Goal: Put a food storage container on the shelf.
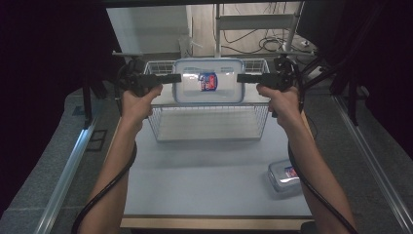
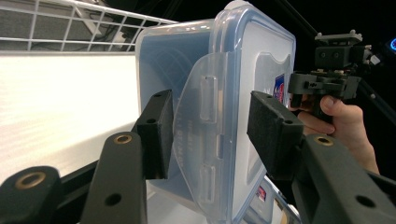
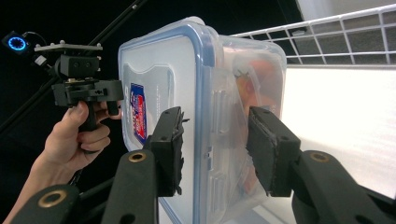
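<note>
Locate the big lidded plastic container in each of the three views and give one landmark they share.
High view: big container, top centre, over the wire basket.
Left gripper view: centre, edge-on, between that gripper's jaws.
Right gripper view: centre, edge-on, between its jaws.
Shared landmark: the red-and-blue label on its lid.

Basket (image 1: 209,122) blocks bench (image 1: 195,185) at 12 o'clock; small box (image 1: 284,175) at 4 o'clock; centre, 8 o'clock side free.
</note>
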A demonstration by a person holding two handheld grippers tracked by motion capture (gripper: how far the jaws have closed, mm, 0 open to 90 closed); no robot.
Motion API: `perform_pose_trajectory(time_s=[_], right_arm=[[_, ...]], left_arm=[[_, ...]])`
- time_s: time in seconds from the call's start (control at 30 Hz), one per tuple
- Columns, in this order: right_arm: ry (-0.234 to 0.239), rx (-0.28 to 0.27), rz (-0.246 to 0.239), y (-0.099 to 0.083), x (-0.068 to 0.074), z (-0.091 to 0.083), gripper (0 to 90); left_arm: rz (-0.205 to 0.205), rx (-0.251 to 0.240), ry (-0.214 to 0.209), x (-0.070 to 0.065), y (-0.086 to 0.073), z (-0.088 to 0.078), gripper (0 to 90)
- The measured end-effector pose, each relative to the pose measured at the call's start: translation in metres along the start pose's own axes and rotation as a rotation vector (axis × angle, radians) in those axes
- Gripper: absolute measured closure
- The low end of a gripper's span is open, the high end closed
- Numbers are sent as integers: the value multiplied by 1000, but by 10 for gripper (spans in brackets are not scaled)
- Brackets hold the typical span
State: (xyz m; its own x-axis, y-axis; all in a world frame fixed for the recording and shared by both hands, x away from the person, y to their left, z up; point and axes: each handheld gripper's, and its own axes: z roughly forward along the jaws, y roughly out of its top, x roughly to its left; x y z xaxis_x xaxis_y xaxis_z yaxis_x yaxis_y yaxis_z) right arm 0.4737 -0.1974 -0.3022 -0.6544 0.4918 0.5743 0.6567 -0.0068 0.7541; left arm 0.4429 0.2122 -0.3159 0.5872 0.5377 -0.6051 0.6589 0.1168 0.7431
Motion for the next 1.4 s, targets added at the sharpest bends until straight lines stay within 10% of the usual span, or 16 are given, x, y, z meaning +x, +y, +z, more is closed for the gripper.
perform_pose_trajectory(time_s=[1.17,1.4], right_arm=[[-62,-51,43,9,-19,23,494],[-139,-54,-14,10,-16,26,442]], left_arm=[[-46,-50,84,14,5,20,462],[-8,-41,165,12,6,28,358]])
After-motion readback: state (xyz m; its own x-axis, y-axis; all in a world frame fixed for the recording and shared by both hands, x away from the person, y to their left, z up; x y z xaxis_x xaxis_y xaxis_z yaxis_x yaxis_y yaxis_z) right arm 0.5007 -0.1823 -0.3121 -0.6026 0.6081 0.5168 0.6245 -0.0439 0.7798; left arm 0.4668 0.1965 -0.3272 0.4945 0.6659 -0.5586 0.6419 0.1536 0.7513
